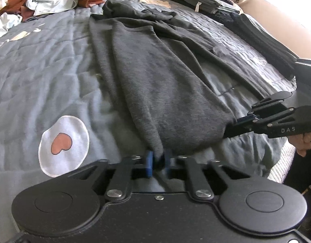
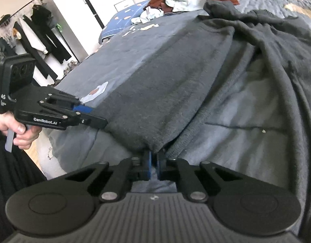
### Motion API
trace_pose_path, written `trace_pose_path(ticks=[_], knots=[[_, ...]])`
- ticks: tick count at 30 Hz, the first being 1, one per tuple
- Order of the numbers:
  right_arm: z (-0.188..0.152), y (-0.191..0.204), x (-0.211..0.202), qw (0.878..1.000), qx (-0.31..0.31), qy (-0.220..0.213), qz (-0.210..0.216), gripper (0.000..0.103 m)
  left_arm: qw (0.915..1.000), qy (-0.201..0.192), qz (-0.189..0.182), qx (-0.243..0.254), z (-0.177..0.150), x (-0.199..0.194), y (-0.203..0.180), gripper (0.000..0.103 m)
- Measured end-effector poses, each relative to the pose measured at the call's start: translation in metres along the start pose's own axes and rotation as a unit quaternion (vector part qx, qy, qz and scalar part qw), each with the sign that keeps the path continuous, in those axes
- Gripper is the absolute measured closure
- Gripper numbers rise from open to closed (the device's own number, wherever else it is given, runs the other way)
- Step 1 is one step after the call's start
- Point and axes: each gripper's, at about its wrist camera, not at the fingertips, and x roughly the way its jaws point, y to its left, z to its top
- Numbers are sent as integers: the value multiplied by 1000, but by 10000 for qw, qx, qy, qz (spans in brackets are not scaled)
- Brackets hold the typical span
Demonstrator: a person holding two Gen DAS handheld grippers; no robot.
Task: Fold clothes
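A dark grey sweater (image 1: pixel 155 77) lies lengthwise on the bed, its body stretched toward me and its sleeves bunched at the far end. My left gripper (image 1: pixel 158 162) is shut on the sweater's near left hem corner. My right gripper (image 2: pixel 153 162) is shut on the near right hem corner (image 2: pixel 153 141). In the left wrist view the right gripper (image 1: pixel 232 125) shows at the right, pinching the hem. In the right wrist view the left gripper (image 2: pixel 96 117) shows at the left, clamped on the same hem. The hem hangs taut between them, just above the bed.
A grey-blue quilt (image 1: pixel 44 77) with a white heart patch (image 1: pixel 63 141) covers the bed. A pile of unfolded clothes (image 1: pixel 44 2) lies far left. Stacks of folded clothes (image 1: pixel 208 2) sit far right. A clothes rack (image 2: pixel 31 32) stands beyond the bed.
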Motion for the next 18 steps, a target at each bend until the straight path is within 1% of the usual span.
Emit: trace_pose_path(ticks=[5, 8, 9, 12, 14, 15, 16, 18], knots=[[3, 0, -14, 10000, -43, -6, -19, 100, 9991, -232, -296, -202, 0, -16, 4, 95], [5, -2, -21, 10000, -21, -85, 38, 100, 9988, -350, -250, -220, 0, -20, 4, 95], [5, -3, -23, 9999, -15, -105, 53, 100, 9990, -355, -194, -203, 0, -20, 4, 92], [1, -2, -13, 9999, -87, 82, -61, 100, 9998, -167, 32, -114, 1, -14, 3, 84], [-2, -1, -5, 9995, -166, 188, -192, 99, 9998, -88, 141, -62, 1, -12, 3, 83], [-2, -1, -5, 9995, -159, 194, -193, 98, 9998, -115, 135, -64, 1, -13, 4, 79], [-2, -1, -6, 9995, -151, 198, -194, 97, 9998, -142, 128, -66, 1, -14, 5, 67], [0, -2, -10, 9997, -96, 156, -186, 96, 9997, -142, 186, -42, 0, -15, 5, 53]])
